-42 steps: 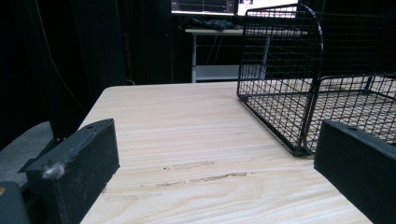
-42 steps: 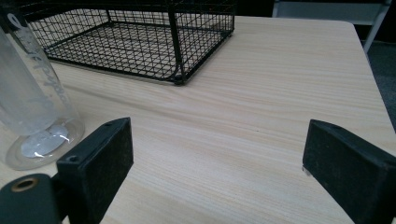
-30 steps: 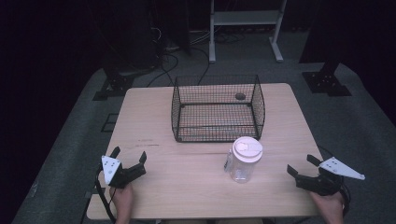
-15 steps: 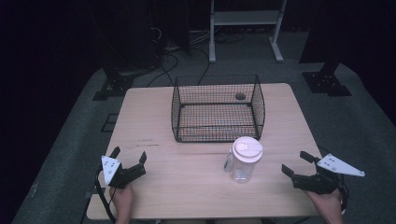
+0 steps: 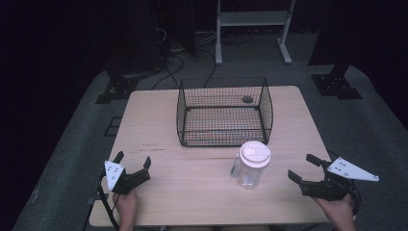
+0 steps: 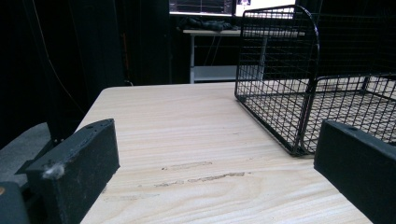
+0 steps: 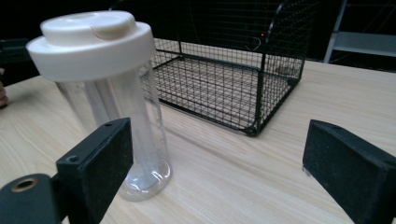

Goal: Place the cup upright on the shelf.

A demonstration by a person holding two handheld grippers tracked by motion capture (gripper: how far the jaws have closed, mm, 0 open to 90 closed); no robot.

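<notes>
While upright, jar (image 5: 251,164) | left of right gripper (image 5: 303,169) fingers | apart

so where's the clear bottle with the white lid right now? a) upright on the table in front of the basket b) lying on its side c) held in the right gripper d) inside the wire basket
a: the bottle stands upright on the table, just outside the basket, and the open right gripper is apart from it.
</notes>
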